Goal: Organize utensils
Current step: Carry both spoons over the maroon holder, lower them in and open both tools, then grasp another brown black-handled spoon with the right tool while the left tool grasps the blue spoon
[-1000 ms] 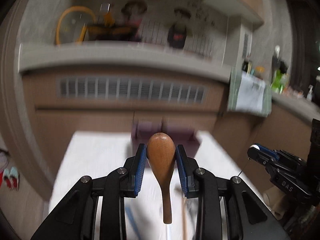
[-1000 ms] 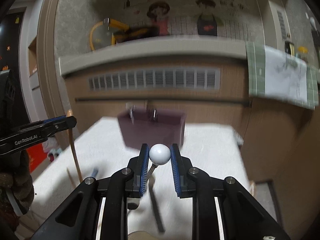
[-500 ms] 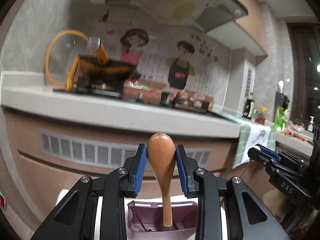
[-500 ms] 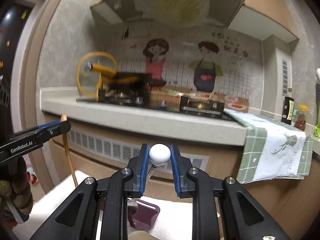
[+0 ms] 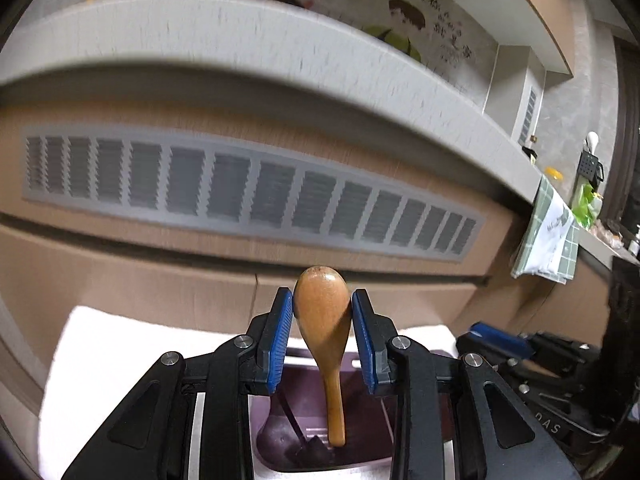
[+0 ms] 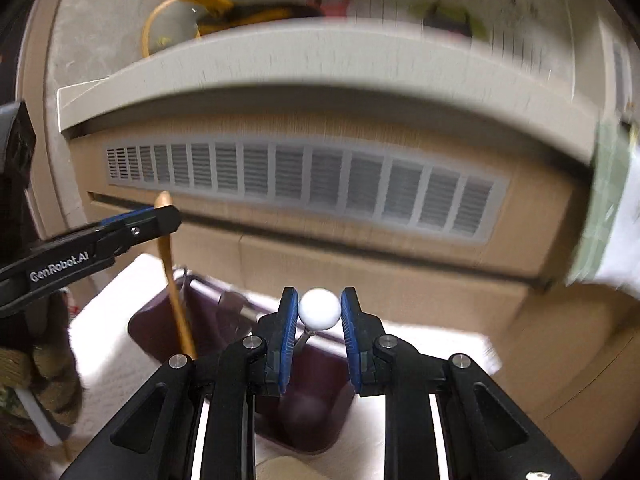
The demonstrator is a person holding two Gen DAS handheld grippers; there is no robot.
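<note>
1. Both cameras are now pointing lower than half a second ago: the stove top and wall drawings are sliding toward the upper edge, and the purple holder (image 5: 320, 436) is sitting directly under each gripper instead of at the bottom rim.
2. The left gripper (image 5: 322, 316) is clamping the bowl of a wooden spoon (image 5: 322, 312) between its blue pads (image 5: 280, 332), with the handle hanging straight down.
3. The spoon's handle tip is reaching inside the holder, near a dark utensil already lying at its bottom; whether it is touching the floor of the holder is not clear.
4. The right gripper (image 6: 319, 309) is pinching a white ball (image 6: 319, 309) that is capping a thin metal rod, which is angling down toward the holder (image 6: 312, 408) below it.
5. From the right wrist view, the left gripper (image 6: 160, 220) is entering from the left side with the spoon (image 6: 174, 280) dipping into the holder's near-left part.
6. The holder is standing on a white cloth (image 6: 120, 344) in front of a brown cabinet with a grey vent grille (image 5: 248, 192).
7. A green checked towel (image 5: 556, 236) is hanging from the counter edge at the right.
</note>
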